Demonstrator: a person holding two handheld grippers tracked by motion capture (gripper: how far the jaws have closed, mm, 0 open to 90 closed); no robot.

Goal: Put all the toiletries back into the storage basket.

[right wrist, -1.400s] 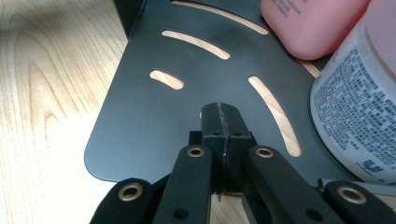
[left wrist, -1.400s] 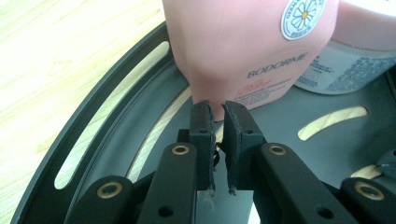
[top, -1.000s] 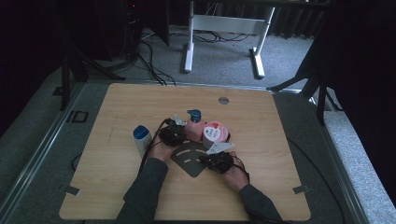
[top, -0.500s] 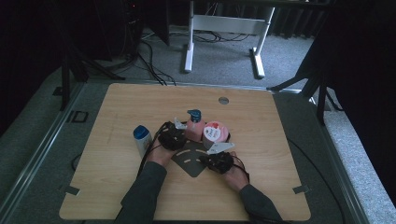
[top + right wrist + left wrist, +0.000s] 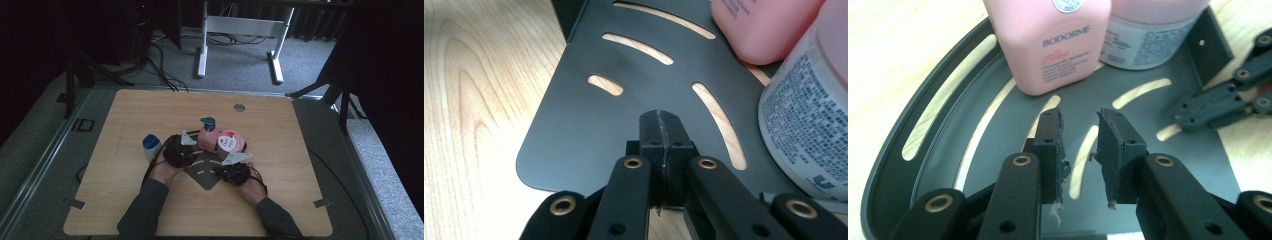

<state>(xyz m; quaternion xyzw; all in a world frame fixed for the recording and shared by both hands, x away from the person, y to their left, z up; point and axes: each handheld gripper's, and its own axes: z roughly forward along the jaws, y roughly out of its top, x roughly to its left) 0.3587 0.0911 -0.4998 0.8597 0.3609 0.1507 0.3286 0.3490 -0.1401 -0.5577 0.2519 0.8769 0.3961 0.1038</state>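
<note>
Evidently released, the left gripper (image 5: pixel 1080 131), its jaws having just been opening with nothing between them, should withdraw squarely from the pink bottle (image 5: pixel 1050 42) ahead, while the right gripper (image 5: pixel 660 131), closed flat on the black rack (image 5: pixel 589 120), steadies it.

I'm looking at a recording lab or studio, not a home. The wooden desk (image 5: pixel 150 200) has tape marks at its corners and sits on grey carpet (image 5: pixel 240 65), ringed by black drapes (image 5: pixel 390 75). Behind it I see dark stand legs (image 5: pixel 75 75), loose cables (image 5: pixel 160 65) across the floor, and the white frame of another desk (image 5: pixel 240 30).
</note>
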